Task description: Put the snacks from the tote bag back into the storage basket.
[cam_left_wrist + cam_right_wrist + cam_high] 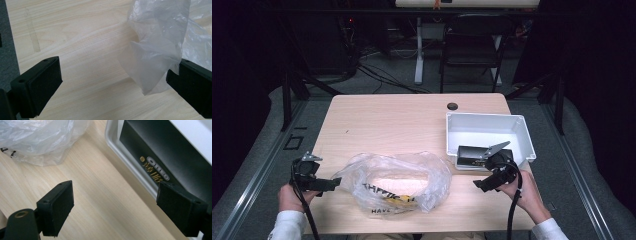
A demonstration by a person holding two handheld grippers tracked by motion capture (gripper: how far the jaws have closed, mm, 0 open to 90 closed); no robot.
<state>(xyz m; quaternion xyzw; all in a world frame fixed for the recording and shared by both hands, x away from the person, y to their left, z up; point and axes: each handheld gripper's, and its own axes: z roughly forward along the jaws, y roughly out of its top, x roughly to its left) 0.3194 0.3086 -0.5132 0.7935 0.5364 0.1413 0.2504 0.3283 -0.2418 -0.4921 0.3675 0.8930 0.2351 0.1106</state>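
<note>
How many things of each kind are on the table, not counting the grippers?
Plastic bag: 1
White bin: 1
Black box, inside the bin: 1
Yellow item, inside the bag and not clear enough to name: 1
Total: 4

Counter [402, 120]: pale wood-grain laminate, smooth, matt. Crumpled clear thin plastic bag [394, 187]: glossy, creased film. White rectangular plastic bin [524, 132]: smooth. Black box [160, 150] inside: matt, gilt lettering. Jaws: matt black, rough pads.

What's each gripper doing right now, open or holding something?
Left gripper: open, holding nothing; plastic bag edge lies between its fingers.
Right gripper: open, holding nothing, beside the grey bin.
</note>
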